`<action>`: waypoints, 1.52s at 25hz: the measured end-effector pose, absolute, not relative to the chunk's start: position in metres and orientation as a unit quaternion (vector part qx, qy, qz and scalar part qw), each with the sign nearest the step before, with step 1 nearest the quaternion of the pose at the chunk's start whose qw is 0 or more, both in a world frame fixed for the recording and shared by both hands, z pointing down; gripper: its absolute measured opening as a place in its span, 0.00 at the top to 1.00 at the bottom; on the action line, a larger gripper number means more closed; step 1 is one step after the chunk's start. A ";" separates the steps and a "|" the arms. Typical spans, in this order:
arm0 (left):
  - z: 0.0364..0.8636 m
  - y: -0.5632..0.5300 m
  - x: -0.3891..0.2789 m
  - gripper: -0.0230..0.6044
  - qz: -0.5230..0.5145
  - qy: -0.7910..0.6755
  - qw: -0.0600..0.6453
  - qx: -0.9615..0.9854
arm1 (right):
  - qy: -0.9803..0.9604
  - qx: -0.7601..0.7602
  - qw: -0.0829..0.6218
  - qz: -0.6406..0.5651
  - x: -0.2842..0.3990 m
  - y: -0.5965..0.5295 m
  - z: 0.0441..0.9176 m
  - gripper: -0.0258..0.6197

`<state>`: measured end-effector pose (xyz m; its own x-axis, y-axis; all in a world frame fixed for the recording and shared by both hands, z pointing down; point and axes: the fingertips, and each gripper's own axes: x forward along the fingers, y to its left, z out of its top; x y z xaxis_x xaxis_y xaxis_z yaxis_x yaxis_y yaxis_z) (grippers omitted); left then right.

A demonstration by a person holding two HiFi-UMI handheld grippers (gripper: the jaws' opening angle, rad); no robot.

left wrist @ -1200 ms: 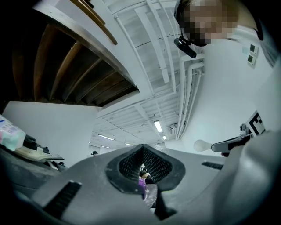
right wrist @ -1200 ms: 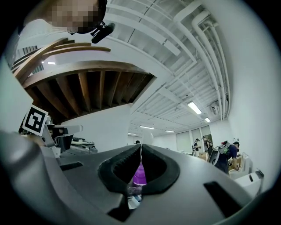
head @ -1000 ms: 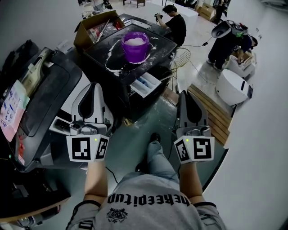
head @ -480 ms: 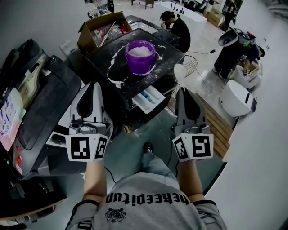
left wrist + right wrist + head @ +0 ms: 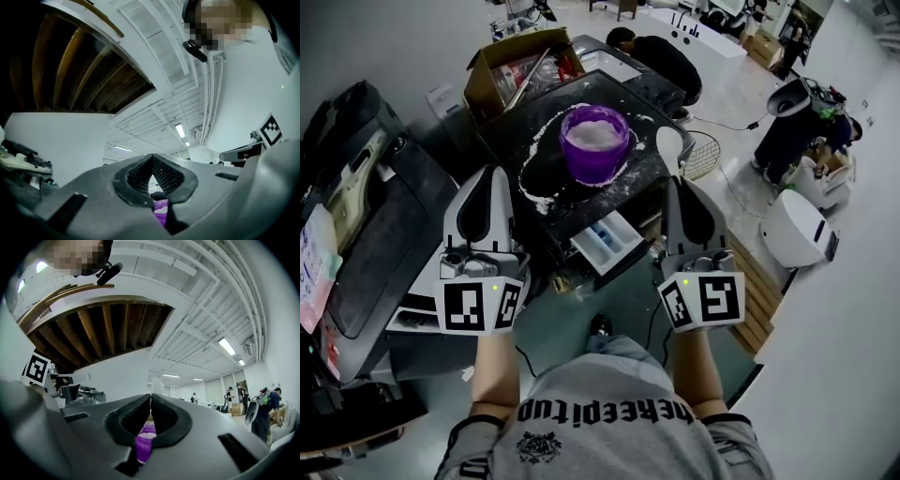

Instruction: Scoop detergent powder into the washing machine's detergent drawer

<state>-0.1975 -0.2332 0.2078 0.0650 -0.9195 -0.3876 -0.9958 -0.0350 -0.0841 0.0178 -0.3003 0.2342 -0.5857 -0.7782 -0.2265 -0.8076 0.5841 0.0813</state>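
Note:
A purple tub [image 5: 594, 142] of white powder stands on the black washing machine's top [image 5: 525, 122]. Below it the detergent drawer [image 5: 609, 242] is pulled out, showing white and blue compartments. My right gripper [image 5: 677, 183] is shut on the handle of a white scoop [image 5: 672, 143], whose bowl stands up just right of the tub. The right gripper view shows that bowl [image 5: 157, 386] above the closed jaw tips [image 5: 151, 397], with the tub [image 5: 143, 446] behind. My left gripper [image 5: 490, 178] hangs left of the machine, shut and empty [image 5: 152, 157]; the tub [image 5: 161, 211] peeks below.
Spilled powder [image 5: 534, 178] streaks the machine top. An open cardboard box [image 5: 511, 61] sits behind it, and a person [image 5: 661, 56] crouches beyond. A dark machine [image 5: 366, 216] stands at the left, a wire basket [image 5: 705, 150] and a white appliance [image 5: 797, 230] at the right.
The washing machine, tub and drawer have drawn nearer and lower in the head view. Both grippers now sit closer to the machine, the scoop bowl beside the tub.

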 end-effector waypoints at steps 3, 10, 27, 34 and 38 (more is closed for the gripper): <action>0.208 -0.256 -0.201 0.96 0.114 0.680 0.168 -0.705 | 0.897 -0.428 0.072 0.082 0.007 -0.329 0.237 0.95; 0.221 -0.296 -0.210 0.96 0.100 0.694 0.161 -0.695 | 0.925 -0.375 -0.005 0.055 -0.028 -0.391 0.263 0.95; 0.248 -0.327 -0.228 0.96 0.068 0.733 0.146 -0.660 | 0.935 -0.193 -0.293 -0.061 -0.097 -0.502 0.348 0.95; 0.253 -0.328 -0.229 0.96 0.057 0.743 0.143 -0.651 | 0.903 -0.130 -0.386 -0.137 -0.119 -0.518 0.380 0.95; 0.256 -0.329 -0.226 0.96 0.048 0.747 0.141 -0.648 | 0.871 -0.106 -0.451 -0.163 -0.127 -0.525 0.398 0.95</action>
<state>-0.2260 -0.3292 0.2561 -0.1196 -0.9545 -0.2733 -0.9816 0.1550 -0.1115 -0.1268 -0.5246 0.3977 -0.5715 -0.0378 0.8197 -0.3316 0.9244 -0.1886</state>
